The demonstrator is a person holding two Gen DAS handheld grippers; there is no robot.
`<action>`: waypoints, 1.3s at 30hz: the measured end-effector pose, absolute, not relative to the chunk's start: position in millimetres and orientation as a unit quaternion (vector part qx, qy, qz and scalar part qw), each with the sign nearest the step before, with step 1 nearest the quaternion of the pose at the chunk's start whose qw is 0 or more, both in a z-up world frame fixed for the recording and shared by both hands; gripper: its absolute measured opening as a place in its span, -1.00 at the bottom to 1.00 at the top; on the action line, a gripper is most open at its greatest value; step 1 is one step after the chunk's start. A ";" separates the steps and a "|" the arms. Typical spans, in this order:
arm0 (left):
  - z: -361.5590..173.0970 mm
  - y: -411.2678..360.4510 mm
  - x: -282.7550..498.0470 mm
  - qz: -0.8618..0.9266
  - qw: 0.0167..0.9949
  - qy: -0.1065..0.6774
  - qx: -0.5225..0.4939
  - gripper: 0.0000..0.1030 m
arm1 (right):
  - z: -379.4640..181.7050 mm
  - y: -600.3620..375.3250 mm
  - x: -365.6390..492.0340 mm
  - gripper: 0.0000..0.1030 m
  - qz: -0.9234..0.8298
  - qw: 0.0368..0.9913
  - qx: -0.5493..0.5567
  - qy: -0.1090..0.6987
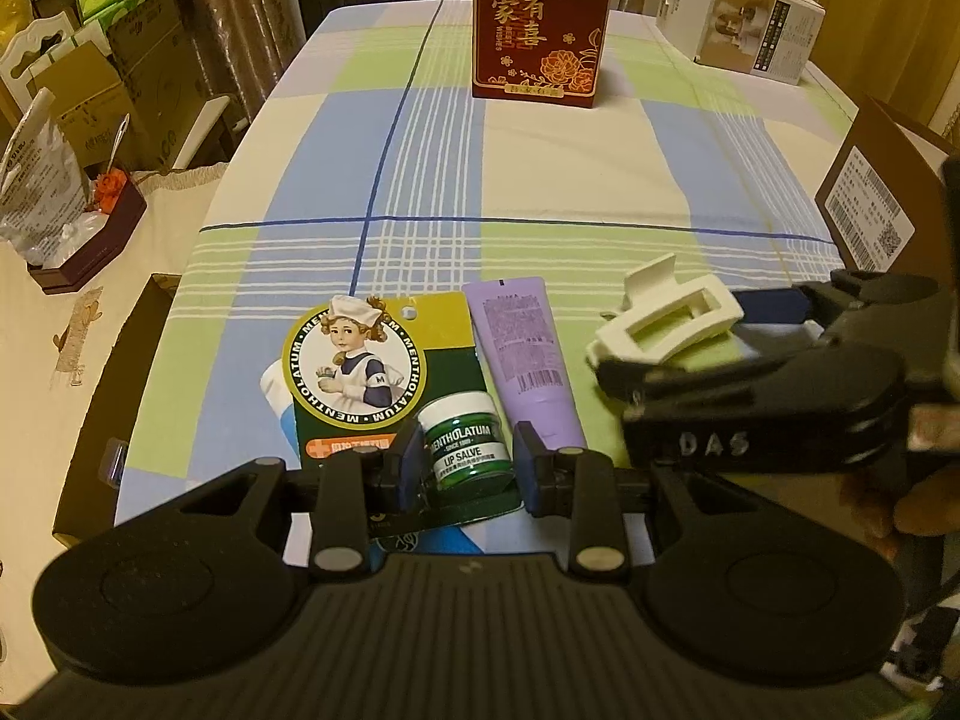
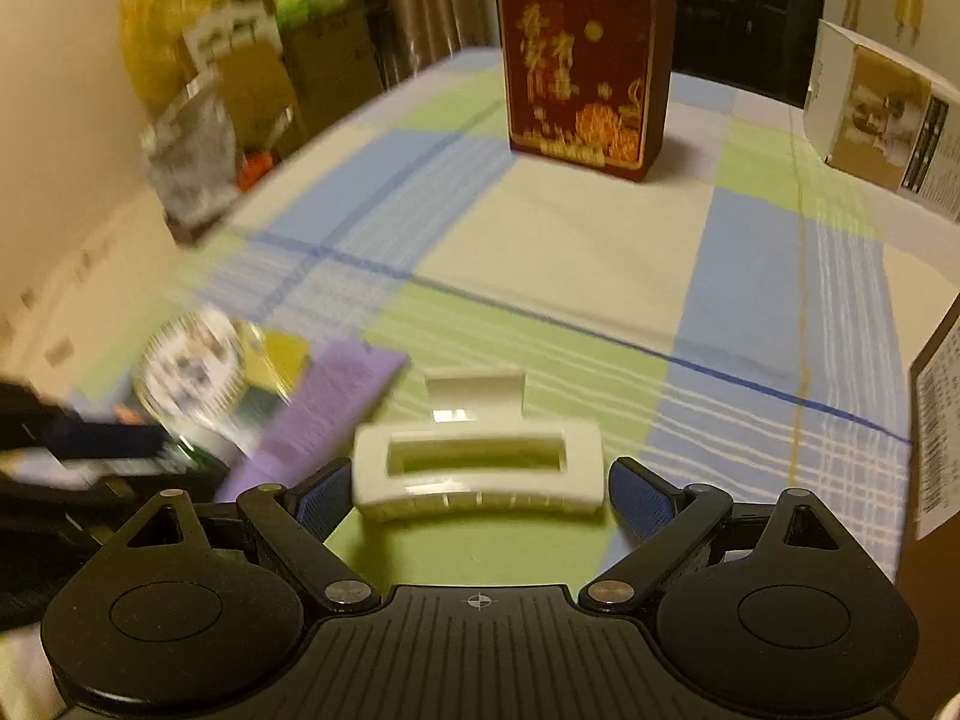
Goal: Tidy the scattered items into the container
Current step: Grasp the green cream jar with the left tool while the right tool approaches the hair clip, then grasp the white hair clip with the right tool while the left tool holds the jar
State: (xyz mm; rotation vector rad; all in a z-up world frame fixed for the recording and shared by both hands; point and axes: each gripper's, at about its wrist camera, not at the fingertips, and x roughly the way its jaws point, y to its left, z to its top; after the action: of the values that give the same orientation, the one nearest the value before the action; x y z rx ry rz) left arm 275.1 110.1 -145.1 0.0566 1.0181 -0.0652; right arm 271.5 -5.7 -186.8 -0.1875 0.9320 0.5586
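Observation:
A green lip salve jar (image 1: 465,450) sits on its yellow-green card (image 1: 366,360) near the table's front edge. My left gripper (image 1: 465,471) has its blue pads against both sides of the jar. A purple tube (image 1: 528,354) lies just right of the card, and a white tube (image 1: 273,387) pokes out from under the card's left side. My right gripper (image 2: 480,495) is shut on a white hair claw (image 2: 480,487), pads at its two ends. In the left wrist view the right gripper (image 1: 690,339) reaches in from the right with the hair claw (image 1: 723,300) above the cloth.
A tall red gift box (image 1: 540,24) and a white carton (image 1: 744,24) stand at the far end of the checked tablecloth (image 1: 540,168). A brown cardboard box (image 1: 870,204) with a barcode label is at the right edge; another brown box (image 1: 102,408) is at the left.

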 end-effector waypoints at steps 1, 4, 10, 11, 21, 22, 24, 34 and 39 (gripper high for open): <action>-145.0 110.3 275.0 -0.031 0.872 0.487 0.028 -0.47 | -189.2 -5.6 270.4 0.71 0.256 0.853 -0.099 0.444; -145.1 110.2 274.6 -0.032 0.873 0.486 0.032 -0.47 | -186.5 -8.9 269.3 0.65 0.251 0.858 -0.098 0.438; -144.0 108.9 274.4 -0.032 0.873 0.485 0.035 -0.53 | -176.7 -14.1 261.6 0.64 0.240 0.866 -0.108 0.425; -142.8 108.9 274.4 -0.031 0.874 0.484 0.034 -0.57 | -172.8 -15.2 261.1 0.64 0.240 0.868 -0.104 0.422; -131.5 108.8 271.1 -0.032 0.875 0.483 0.028 -0.97 | -148.4 -25.8 258.9 -0.71 0.244 0.860 -0.080 0.440; -132.0 109.4 270.4 -0.032 0.873 0.485 0.026 -0.93 | -151.5 -27.3 258.8 -0.10 0.243 0.856 -0.079 0.450; -130.8 110.7 267.4 -0.030 0.875 0.483 0.023 -0.80 | -154.2 -31.2 255.7 1.00 0.231 0.858 -0.074 0.453; -132.4 111.9 274.5 -0.022 0.878 0.477 0.021 -0.75 | -139.1 -41.9 271.1 0.81 0.169 0.910 -0.032 0.376; -137.4 112.4 277.9 -0.023 0.877 0.480 0.018 -0.70 | -150.0 -42.0 283.9 0.73 0.150 0.912 -0.038 0.380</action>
State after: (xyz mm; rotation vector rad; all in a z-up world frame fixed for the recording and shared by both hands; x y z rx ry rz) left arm 277.9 112.4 -137.4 0.0372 1.0025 -0.0470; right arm 283.9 -42.0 -150.0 -0.0779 0.7836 0.3098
